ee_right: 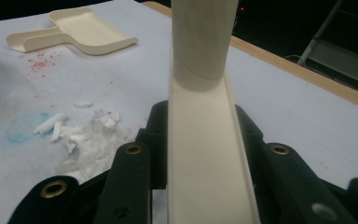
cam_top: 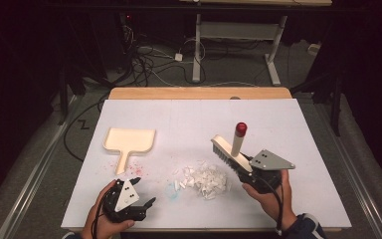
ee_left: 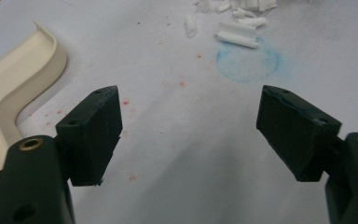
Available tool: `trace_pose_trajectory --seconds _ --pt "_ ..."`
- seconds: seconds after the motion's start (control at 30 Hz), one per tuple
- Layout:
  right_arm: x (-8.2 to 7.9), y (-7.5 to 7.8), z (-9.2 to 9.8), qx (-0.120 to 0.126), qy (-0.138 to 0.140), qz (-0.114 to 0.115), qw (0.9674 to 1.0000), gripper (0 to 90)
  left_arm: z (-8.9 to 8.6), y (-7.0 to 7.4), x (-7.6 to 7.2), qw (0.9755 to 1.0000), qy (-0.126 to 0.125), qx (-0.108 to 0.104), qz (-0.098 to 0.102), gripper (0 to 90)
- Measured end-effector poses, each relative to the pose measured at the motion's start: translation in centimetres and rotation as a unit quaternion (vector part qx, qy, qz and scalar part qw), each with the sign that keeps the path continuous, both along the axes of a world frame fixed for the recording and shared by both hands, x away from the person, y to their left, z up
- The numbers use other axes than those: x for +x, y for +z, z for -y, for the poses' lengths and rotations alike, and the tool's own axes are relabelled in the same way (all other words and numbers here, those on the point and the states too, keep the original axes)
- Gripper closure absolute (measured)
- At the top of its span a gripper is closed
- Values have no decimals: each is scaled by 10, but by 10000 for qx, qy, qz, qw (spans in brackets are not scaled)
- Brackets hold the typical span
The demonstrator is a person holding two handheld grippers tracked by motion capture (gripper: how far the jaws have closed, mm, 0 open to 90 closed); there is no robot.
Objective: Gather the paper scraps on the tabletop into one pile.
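Covering most of the worktop (cam_top: 189, 114), a white sheet leaves a strip of bare wood along the far edge, and the far half of the sheet lies open and free of things. One cream dustpan (cam_top: 129, 141) lies flat left of centre, handle toward the near edge, well apart from the left edge. One heap of white paper scraps (cam_top: 204, 180) sits near the front middle, with a faint blue ring mark (ee_left: 248, 60) beside it and red specks near the dustpan handle. One brush (cam_top: 229, 149), cream with dark bristles and a red-tipped handle, is clamped by the right gripper (cam_top: 258, 172), jaws closed on its back, just right of the scraps. The left gripper (cam_top: 132, 194) sits near the front edge, jaws spread wide and empty, between dustpan handle and scraps.
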State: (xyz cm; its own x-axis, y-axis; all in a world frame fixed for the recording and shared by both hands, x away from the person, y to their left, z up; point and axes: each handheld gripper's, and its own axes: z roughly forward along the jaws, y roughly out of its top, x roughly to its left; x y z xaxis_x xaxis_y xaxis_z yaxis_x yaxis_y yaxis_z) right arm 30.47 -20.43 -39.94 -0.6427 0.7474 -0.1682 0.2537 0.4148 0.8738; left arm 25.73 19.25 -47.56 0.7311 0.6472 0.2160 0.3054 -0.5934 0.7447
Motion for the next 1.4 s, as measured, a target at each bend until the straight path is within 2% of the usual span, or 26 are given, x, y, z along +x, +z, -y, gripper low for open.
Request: trace_pose_trajectory --seconds 0.07,0.2,0.27,0.3,0.37,0.43,0.47,0.5,0.53,0.57,0.6,0.63,0.73,0.93,1.07,1.23,1.33,1.4 --pt "-2 1 4 11 -15 -9 10000 680 0 0 0 10000 -1 -5 4 212" --pt "-7 4 21 12 116 -171 9998 680 0 0 0 10000 -2 -32 8 212" --pt "-11 4 29 -33 266 -222 9994 680 -1 0 0 10000 -9 -13 6 212" --pt "-17 6 36 -84 468 -308 9984 680 -1 0 0 10000 -14 -4 4 212" --pt "-20 7 40 -126 568 -304 9978 680 -1 0 0 10000 -23 -3 3 212" --pt "-28 10 48 -341 732 -439 9958 681 -1 0 0 10000 -29 -5 8 212" --pt "-28 10 48 -341 732 -439 9958 681 -1 0 0 10000 -33 13 8 212" --pt "-33 7 50 -475 826 -584 9937 680 0 0 0 10000 -28 23 4 212" --pt "-33 7 50 -475 826 -584 9937 680 0 0 0 10000 -27 29 -1 212" --pt "-36 2 50 -677 891 -730 9910 681 0 0 0 10000 -33 41 -6 212" --pt "-36 2 50 -677 891 -730 9910 681 0 0 0 10000 -45 45 1 212" --pt "-38 -3 51 -804 977 -830 9885 680 1 0 0 10000 -55 49 0 212" --pt "-38 -7 51 -858 995 -913 9871 680 1 0 0 10000 -50 27 1 212" --pt "-36 -17 38 -855 1154 -1075 9838 681 2 0 0 10000 -52 36 -17 212" --pt "-33 -22 18 -850 1233 -1032 9833 681 3 -1 1 10000 -62 48 -27 212" --pt "-29 -20 1 -784 1376 -960 9827 681 4 -1 2 10000 -70 47 -35 213" --pt "-28 -15 -3 -785 1360 -810 9843 681 3 -1 1 10000 -75 32 -36 212" --pt "-27 -9 0 -646 1335 -738 9862 681 3 -1 1 10000 -69 23 -40 213"
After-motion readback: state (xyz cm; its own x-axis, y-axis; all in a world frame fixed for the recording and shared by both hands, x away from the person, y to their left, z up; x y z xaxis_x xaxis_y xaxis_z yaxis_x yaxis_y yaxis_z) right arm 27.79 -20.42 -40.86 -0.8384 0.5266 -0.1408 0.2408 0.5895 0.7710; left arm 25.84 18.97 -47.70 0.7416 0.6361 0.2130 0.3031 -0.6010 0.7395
